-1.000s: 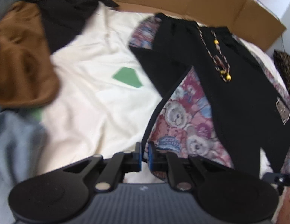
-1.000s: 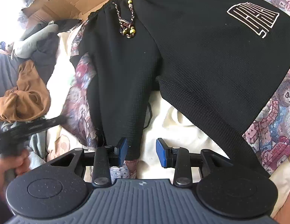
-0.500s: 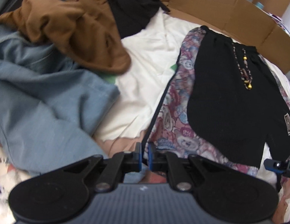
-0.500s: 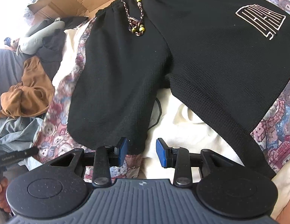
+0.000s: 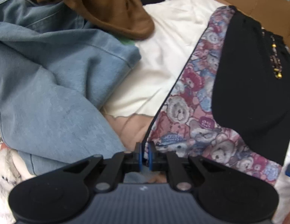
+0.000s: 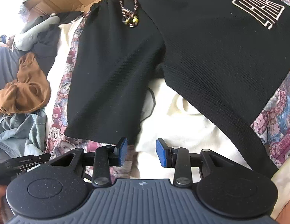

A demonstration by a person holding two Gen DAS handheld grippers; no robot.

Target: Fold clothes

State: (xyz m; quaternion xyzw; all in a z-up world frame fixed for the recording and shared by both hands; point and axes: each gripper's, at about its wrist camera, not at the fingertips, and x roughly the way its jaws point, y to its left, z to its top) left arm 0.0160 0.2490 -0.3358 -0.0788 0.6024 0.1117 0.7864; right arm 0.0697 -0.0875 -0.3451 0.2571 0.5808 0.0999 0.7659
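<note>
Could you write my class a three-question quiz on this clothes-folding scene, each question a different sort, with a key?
1. True or false: the right gripper has its fingers apart with nothing between them.
2. Which garment lies on top of the blue denim? A) brown garment B) black shorts C) bear-print fabric
3. Fill in: the left gripper is shut on the edge of the ____-print fabric.

Key: 1 true; 2 A; 3 bear
</note>
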